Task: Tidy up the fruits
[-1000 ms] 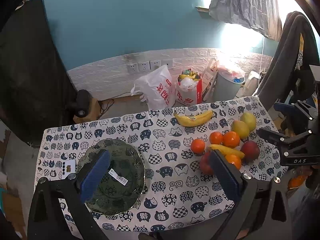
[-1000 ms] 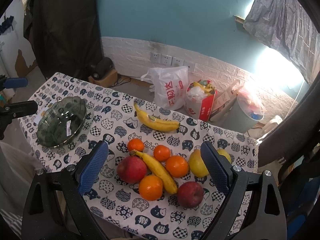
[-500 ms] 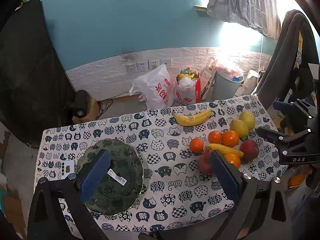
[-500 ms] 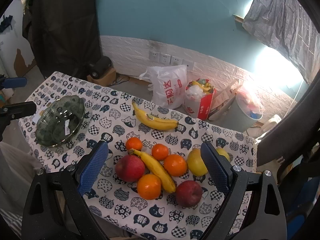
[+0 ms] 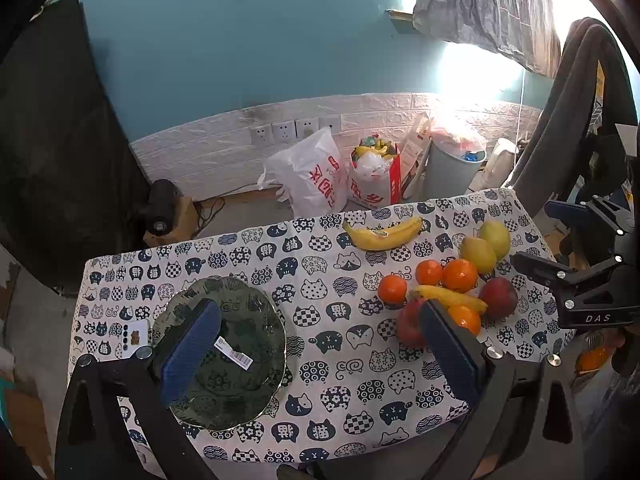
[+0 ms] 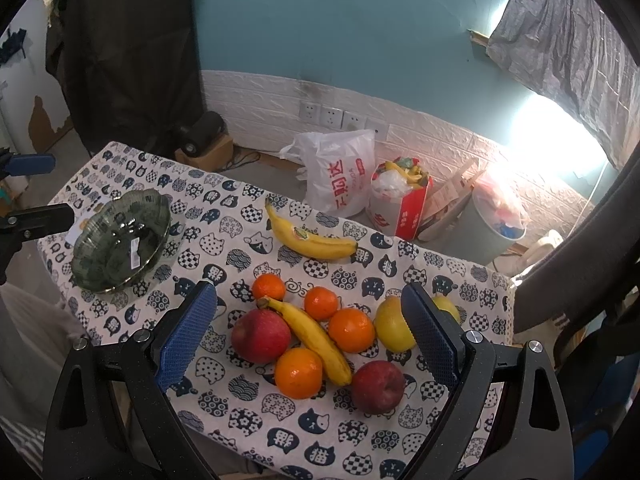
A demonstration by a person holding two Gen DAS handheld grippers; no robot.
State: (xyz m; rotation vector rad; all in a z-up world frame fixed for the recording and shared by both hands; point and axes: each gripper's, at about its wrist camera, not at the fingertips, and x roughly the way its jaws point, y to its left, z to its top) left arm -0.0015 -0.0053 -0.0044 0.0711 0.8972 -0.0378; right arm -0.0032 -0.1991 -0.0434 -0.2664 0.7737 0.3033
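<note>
Fruit cluster [image 6: 316, 340]: sitting packed at lower centre of the right view; glass bowl [image 6: 120, 236] standing empty at left. Both hand-held grippers, left [image 5: 316, 356] and right [image 6: 310, 336], hovering agape, holding nothing. Risk: jaws descending on one piece likely nudging touching neighbours, sending oranges rolling toward the tabletop [image 6: 400, 440] edge.

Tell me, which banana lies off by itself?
The far banana, the one with a sticker, lies alone toward the table's back edge. The other banana sits in the pile, touching an apple and oranges.
</note>
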